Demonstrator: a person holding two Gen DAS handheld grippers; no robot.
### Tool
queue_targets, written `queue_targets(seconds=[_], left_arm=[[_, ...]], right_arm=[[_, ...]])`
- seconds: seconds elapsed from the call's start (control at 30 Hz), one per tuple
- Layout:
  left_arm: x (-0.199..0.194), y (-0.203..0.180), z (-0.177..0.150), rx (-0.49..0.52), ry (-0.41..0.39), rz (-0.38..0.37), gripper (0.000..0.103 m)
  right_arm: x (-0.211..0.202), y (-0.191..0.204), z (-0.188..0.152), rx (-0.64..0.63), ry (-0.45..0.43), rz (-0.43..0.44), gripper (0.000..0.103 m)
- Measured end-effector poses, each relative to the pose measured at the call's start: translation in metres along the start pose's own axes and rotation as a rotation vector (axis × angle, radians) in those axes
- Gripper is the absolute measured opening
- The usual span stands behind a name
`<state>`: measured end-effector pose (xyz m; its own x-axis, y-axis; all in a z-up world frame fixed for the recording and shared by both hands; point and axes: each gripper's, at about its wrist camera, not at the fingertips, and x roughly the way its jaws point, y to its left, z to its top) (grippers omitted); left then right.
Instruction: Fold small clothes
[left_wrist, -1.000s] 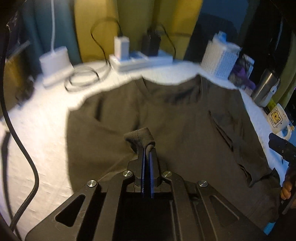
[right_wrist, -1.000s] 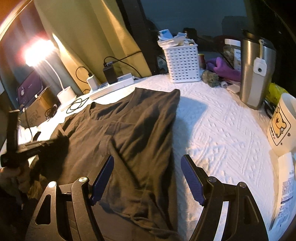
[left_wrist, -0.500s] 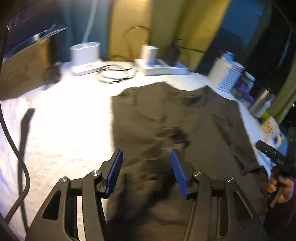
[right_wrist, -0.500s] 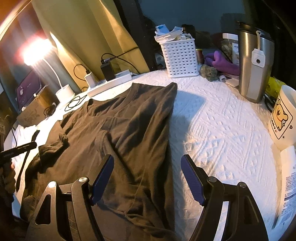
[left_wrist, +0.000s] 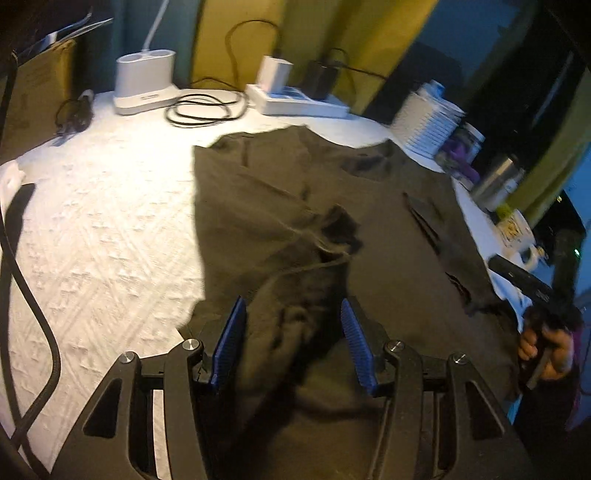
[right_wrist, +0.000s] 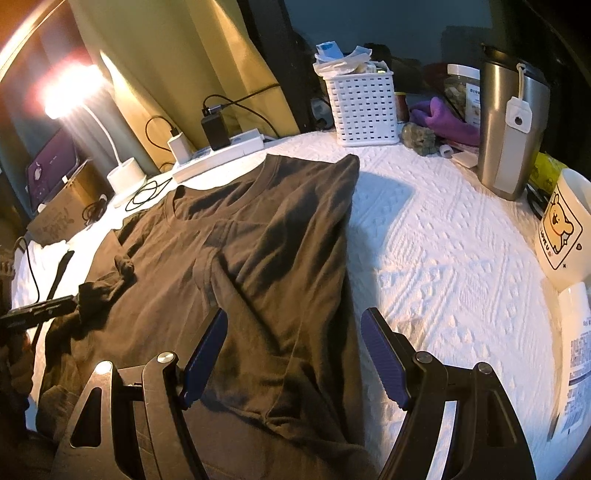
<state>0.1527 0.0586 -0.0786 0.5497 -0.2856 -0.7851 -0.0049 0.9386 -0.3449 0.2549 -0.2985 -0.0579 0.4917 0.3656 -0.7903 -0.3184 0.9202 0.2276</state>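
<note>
We are looking at a dark brown T-shirt lying on a white textured cloth w/ its neckline toward the back of the table. Both side edges are lying turned in over the body, likely so the shirt is narrowing toward a tidy rectangle. The left-side flap is sitting bunched, w/ a twisted peak of fabric standing up near the middle, so that fold is looking unfinished.

We are holding the left gripper low over the shirt's lower part, blue pads spread wide, gripping nothing. We judge it is poised there to re-pinch or smooth the rumpled flap.

We are holding the right gripper over the shirt's right lower edge, also spread wide & empty, prob. ready to take the hem for the next fold.

A white basket, steel tumbler & bear mug are standing well apart from the shirt, leaving room to work.
</note>
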Motion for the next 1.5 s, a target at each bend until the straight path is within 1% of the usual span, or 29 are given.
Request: queue_targets(seconds=[0.07, 0.13, 0.23, 0.3, 0.33, 0.43, 0.53, 0.57, 0.6, 0.63, 0.67, 0.73, 0.87, 0.97, 1.1, 1.13, 1.2, 1.23, 1.3, 1.37, 1.43, 1.5], left_arm=[[0.0, -0.007, -0.003, 0.018, 0.019, -0.031, 0.053], [-0.006, -0.009, -0.005, 0.031, 0.01, -0.015, 0.053], [-0.019, 0.005, 0.0, -0.004, -0.027, 0.048, 0.054], [-0.022, 0.021, 0.003, -0.029, -0.046, 0.126, 0.054], [-0.021, 0.028, 0.003, -0.043, -0.046, 0.147, 0.054], [-0.011, 0.047, 0.0, -0.074, -0.019, 0.139, 0.054], [-0.002, 0.048, -0.006, -0.084, -0.002, 0.084, 0.053], [0.0, 0.044, -0.008, -0.072, -0.011, 0.074, 0.052], [-0.001, 0.039, -0.009, -0.054, -0.021, 0.069, 0.04], [-0.001, 0.035, -0.01, -0.04, -0.023, 0.063, 0.03], [-0.002, 0.031, -0.01, -0.027, -0.03, 0.059, 0.028], [-0.008, 0.02, -0.011, 0.013, -0.061, 0.073, 0.017], [-0.017, 0.003, -0.009, 0.067, -0.109, 0.086, 0.017], [-0.018, -0.008, -0.01, 0.116, -0.133, 0.184, 0.017], [-0.017, -0.015, -0.014, 0.125, -0.137, 0.21, 0.017], [-0.017, -0.016, -0.016, 0.126, -0.14, 0.203, 0.017], [-0.013, -0.018, -0.019, 0.128, -0.122, 0.168, 0.017], [-0.01, -0.02, -0.021, 0.137, -0.105, 0.161, 0.015], [-0.01, -0.024, -0.026, 0.153, -0.094, 0.141, 0.012], [-0.01, -0.031, -0.029, 0.167, -0.078, 0.092, 0.012], [-0.005, -0.039, -0.033, 0.193, -0.038, 0.026, 0.012], [0.0, -0.046, -0.036, 0.217, 0.0, 0.002, 0.012]], right_arm=[[-0.001, 0.002, -0.001, -0.004, 0.002, -0.001, 0.077], [-0.003, 0.004, -0.002, -0.007, 0.001, 0.0, 0.077], [-0.004, 0.003, -0.005, -0.007, 0.001, -0.004, 0.077], [-0.003, 0.002, -0.006, -0.004, 0.006, -0.006, 0.077], [-0.003, 0.002, -0.007, -0.001, 0.008, -0.007, 0.077], [-0.002, 0.003, -0.008, -0.005, 0.009, -0.004, 0.077], [-0.003, 0.004, -0.009, -0.011, 0.008, -0.004, 0.077], [-0.003, 0.004, -0.009, -0.009, 0.009, -0.005, 0.077], [-0.003, 0.004, -0.009, -0.008, 0.01, -0.006, 0.077], [-0.003, 0.004, -0.009, -0.006, 0.011, -0.008, 0.077], [-0.003, 0.004, -0.01, -0.006, 0.012, -0.011, 0.077], [-0.004, 0.004, -0.011, -0.006, 0.013, -0.013, 0.077], [-0.006, 0.003, -0.014, -0.005, 0.013, -0.016, 0.077], [-0.006, 0.003, -0.016, 0.0, 0.016, -0.016, 0.077], [-0.006, 0.003, -0.019, -0.001, 0.02, -0.015, 0.077], [-0.006, 0.003, -0.019, -0.001, 0.02, -0.015, 0.077], [-0.006, 0.003, -0.02, 0.0, 0.021, -0.014, 0.077], [-0.006, 0.003, -0.02, 0.0, 0.021, -0.014, 0.077], [-0.007, 0.003, -0.02, 0.001, 0.02, -0.014, 0.077], [-0.007, 0.003, -0.02, -0.001, 0.018, -0.012, 0.077], [-0.007, 0.001, -0.02, 0.001, 0.017, -0.013, 0.077], [-0.009, -0.001, -0.022, 0.008, 0.014, -0.014, 0.077]])
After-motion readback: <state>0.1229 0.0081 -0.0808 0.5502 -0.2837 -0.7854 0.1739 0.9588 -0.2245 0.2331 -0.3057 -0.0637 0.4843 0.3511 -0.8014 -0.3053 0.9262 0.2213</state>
